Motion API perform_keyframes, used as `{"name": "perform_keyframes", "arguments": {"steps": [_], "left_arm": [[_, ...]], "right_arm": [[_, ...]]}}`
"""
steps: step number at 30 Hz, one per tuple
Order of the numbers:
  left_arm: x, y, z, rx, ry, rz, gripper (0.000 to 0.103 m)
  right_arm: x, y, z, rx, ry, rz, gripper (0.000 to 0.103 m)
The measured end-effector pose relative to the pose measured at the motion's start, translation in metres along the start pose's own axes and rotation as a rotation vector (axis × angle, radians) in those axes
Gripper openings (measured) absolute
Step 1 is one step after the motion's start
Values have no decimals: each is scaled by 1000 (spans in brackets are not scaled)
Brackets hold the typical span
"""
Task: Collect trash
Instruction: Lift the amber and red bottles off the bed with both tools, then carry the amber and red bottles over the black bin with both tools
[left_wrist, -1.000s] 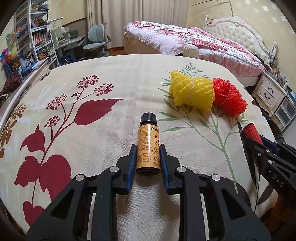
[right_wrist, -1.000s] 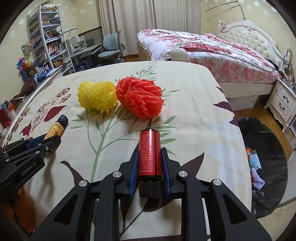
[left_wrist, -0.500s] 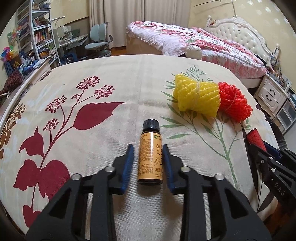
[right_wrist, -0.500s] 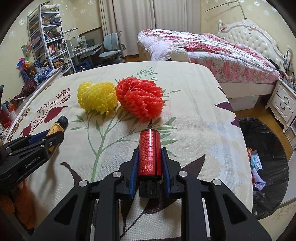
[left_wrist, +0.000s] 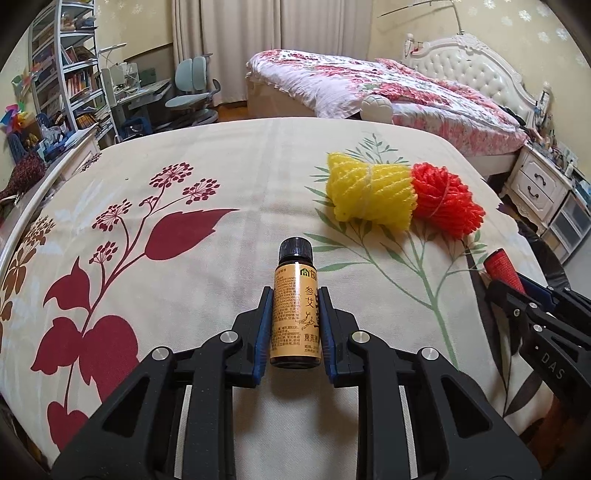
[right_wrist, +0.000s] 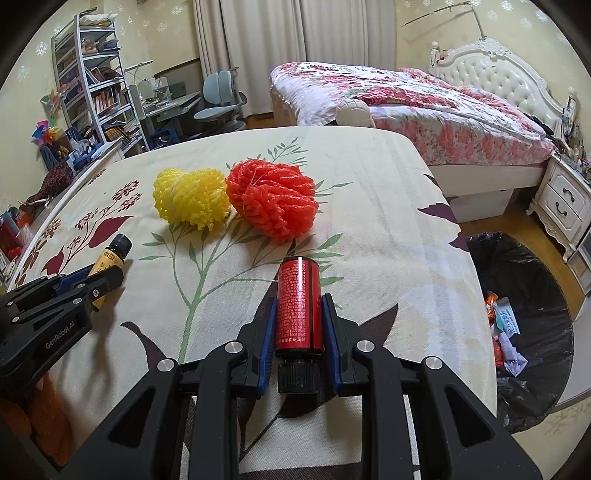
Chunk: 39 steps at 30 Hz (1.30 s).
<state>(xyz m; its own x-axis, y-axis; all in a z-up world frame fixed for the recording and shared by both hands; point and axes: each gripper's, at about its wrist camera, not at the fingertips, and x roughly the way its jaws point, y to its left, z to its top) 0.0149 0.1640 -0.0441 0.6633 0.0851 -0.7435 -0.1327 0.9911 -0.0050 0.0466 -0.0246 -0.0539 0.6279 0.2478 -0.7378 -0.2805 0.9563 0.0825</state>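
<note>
My left gripper (left_wrist: 294, 295) is shut on a small amber bottle (left_wrist: 294, 314) with a yellow label and black cap, just above the flowered cloth. My right gripper (right_wrist: 298, 304) is shut on a red bottle (right_wrist: 298, 306), black cap toward me. The amber bottle also shows in the right wrist view (right_wrist: 110, 256), and the red bottle in the left wrist view (left_wrist: 502, 269). A yellow foam net (right_wrist: 190, 201) and a red foam net (right_wrist: 275, 201) lie side by side on the cloth beyond both grippers.
A bin with a black bag (right_wrist: 532, 321) holding some scraps stands on the floor right of the table. Behind are a bed (right_wrist: 406, 107), a nightstand (right_wrist: 565, 199), a desk with chairs (right_wrist: 218, 103) and a bookshelf (right_wrist: 92, 85).
The left gripper has lifted slightly with the amber bottle and shifted a little; the foam nets sit further right and lower in its view. The right gripper has barely moved.
</note>
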Motion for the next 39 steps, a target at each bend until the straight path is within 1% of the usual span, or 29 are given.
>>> {"name": "perform_keyframes", "arguments": {"steps": [10, 15, 21, 29, 34, 39], "left_arm": [[-14, -35, 6, 47, -44, -53, 23], [-18, -61, 12, 83, -65, -94, 23], [-21, -100, 20, 140, -92, -153, 23], [-21, -168, 30, 225, -119, -238, 23], [-12, -206, 35, 275, -118, -273, 23], [-1, -236, 39, 315, -119, -287, 23]], "right_arm": [[-21, -28, 0, 50, -38, -30, 25], [-31, -49, 1, 79, -63, -76, 25], [-46, -87, 2, 131, -102, -167, 25], [-61, -145, -3, 227, -128, -276, 25], [-58, -172, -5, 273, -127, -317, 25], [-46, -191, -9, 311, -113, -335, 25]]}}
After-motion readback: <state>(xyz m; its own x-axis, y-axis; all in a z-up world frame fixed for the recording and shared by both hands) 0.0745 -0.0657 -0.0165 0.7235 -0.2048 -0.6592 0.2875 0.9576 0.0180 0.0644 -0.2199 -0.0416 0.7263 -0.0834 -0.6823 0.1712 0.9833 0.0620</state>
